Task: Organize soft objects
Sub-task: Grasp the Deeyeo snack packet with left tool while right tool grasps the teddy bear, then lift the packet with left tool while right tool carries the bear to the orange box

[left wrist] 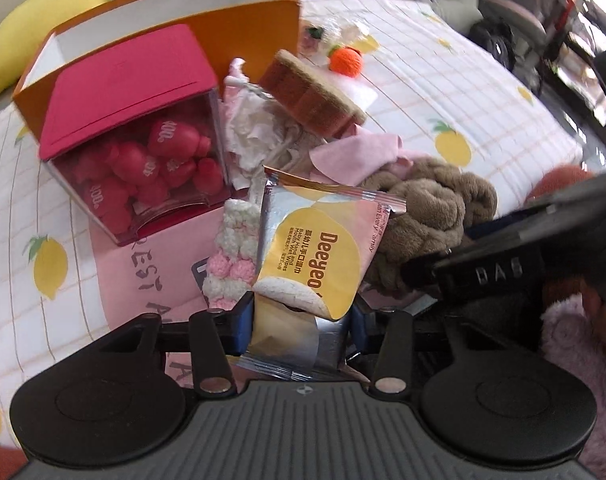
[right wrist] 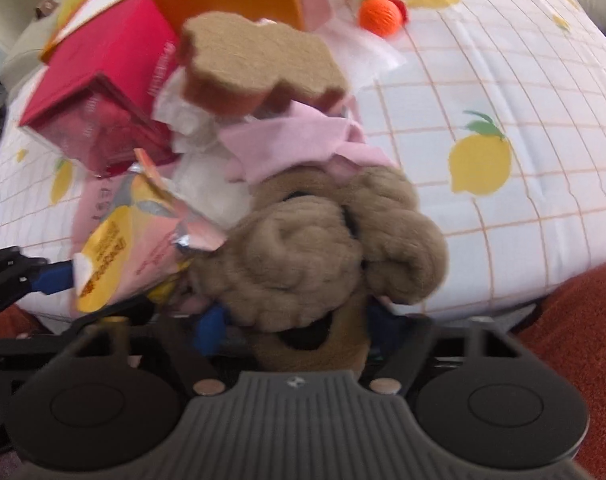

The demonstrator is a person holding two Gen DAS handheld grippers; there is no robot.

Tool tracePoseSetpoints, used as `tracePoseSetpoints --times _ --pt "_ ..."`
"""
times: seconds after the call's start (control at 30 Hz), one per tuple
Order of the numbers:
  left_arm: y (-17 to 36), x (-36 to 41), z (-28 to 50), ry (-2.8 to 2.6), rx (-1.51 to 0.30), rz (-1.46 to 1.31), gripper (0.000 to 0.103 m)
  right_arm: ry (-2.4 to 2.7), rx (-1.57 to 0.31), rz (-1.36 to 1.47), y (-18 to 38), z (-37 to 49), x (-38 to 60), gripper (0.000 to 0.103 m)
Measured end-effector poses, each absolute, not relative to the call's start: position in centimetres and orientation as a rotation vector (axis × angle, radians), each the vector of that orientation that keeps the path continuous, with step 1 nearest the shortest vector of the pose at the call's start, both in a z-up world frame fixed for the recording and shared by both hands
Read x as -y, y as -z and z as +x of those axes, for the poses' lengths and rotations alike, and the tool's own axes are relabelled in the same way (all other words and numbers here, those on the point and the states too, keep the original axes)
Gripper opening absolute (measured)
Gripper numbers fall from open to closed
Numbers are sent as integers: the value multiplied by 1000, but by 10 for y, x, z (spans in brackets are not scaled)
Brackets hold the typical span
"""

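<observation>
My left gripper (left wrist: 301,316) is shut on a yellow and pink wet wipes packet (left wrist: 315,248), which stands tilted between its blue pads. The same packet (right wrist: 131,248) shows at the left of the right wrist view, with the left gripper's blue pad (right wrist: 51,280) on it. My right gripper (right wrist: 303,328) is shut on a brown knotted plush (right wrist: 319,248), whose bulk bulges over and partly hides the blue fingers (right wrist: 211,328). In the left wrist view the plush (left wrist: 431,208) lies right of the packet, with the right gripper (left wrist: 499,268) on it.
A pile sits on the lemon-print sheet (left wrist: 463,92): brown sponge (left wrist: 315,96), pink cloth (left wrist: 355,152), white crumpled paper (left wrist: 259,136), pink-white knitted piece (left wrist: 235,256). A red box of red puffs (left wrist: 131,132) leans on an open orange box (left wrist: 239,28). An orange knitted ball (left wrist: 345,60) lies beyond.
</observation>
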State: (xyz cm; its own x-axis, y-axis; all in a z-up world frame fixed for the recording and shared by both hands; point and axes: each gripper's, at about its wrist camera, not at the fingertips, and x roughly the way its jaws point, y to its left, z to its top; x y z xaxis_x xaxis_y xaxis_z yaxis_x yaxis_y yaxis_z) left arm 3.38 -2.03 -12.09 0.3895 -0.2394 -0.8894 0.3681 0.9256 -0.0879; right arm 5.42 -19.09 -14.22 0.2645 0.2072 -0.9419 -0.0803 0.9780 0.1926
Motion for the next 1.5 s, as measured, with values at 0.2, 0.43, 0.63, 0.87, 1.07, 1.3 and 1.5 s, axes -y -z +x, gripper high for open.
tracePoseSetpoints --times 0.2,0.43,0.63,0.87,1.07,1.3,1.5 --pt "111 8 34 366 -1105 -10 50 -201 -1217 113 125 47 193 47" --pt "92 3 28 341 -1045 -72 50 -215 -1128 65 97 30 194 18" --pt "79 -1 27 333 -1017 -114 50 -228 -1032 28 74 21 196 0" --pt "83 4 30 336 -1047 -108 50 -176 -1191 144 98 32 212 55" --pt "92 5 32 316 -1069 -114 50 -174 -1297 113 130 50 192 89" --pt "99 2 33 290 -1092 -103 50 -82 -1327 208 156 67 188 86" --pt "100 5 33 300 -1097 -95 50 -90 -1302 234 153 61 197 48"
